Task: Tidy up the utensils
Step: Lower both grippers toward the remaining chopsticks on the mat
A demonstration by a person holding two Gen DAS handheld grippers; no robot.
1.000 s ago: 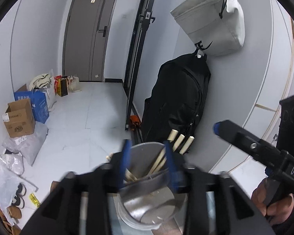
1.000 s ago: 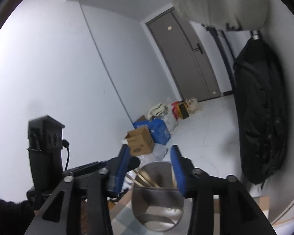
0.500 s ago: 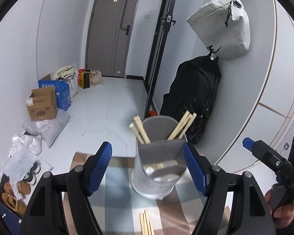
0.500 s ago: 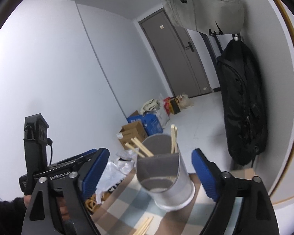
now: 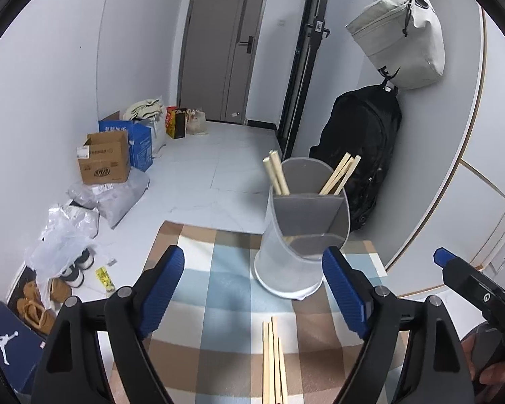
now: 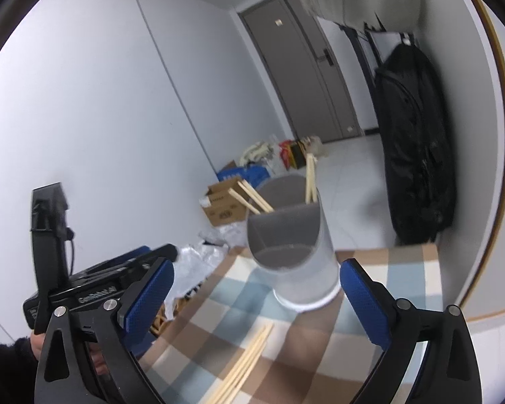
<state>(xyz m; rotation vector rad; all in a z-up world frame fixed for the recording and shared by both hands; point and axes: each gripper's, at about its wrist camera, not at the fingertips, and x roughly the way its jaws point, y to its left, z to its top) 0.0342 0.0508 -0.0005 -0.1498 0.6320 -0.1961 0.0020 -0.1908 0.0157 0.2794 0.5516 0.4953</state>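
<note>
A grey mesh utensil holder (image 5: 303, 235) with a divider stands on a checked cloth (image 5: 219, 303). Wooden chopsticks (image 5: 340, 173) stick out of two of its compartments. Several loose chopsticks (image 5: 272, 357) lie on the cloth in front of it. My left gripper (image 5: 256, 289) is open and empty, drawn back from the holder. My right gripper (image 6: 256, 299) is open and empty too, with the holder (image 6: 293, 245) ahead of it and the loose chopsticks (image 6: 245, 367) below. The right gripper's tip shows in the left wrist view (image 5: 442, 257).
A black backpack (image 5: 360, 141) and a pale bag (image 5: 400, 33) hang on the wall behind the holder. Cardboard boxes (image 5: 104, 158), plastic bags (image 5: 64, 232) and shoes (image 5: 40, 303) lie on the floor left of the table edge.
Both grippers were closed on the holder a second ago. They opened, let go and drew back, so the holder now stands alone on the cloth.
</note>
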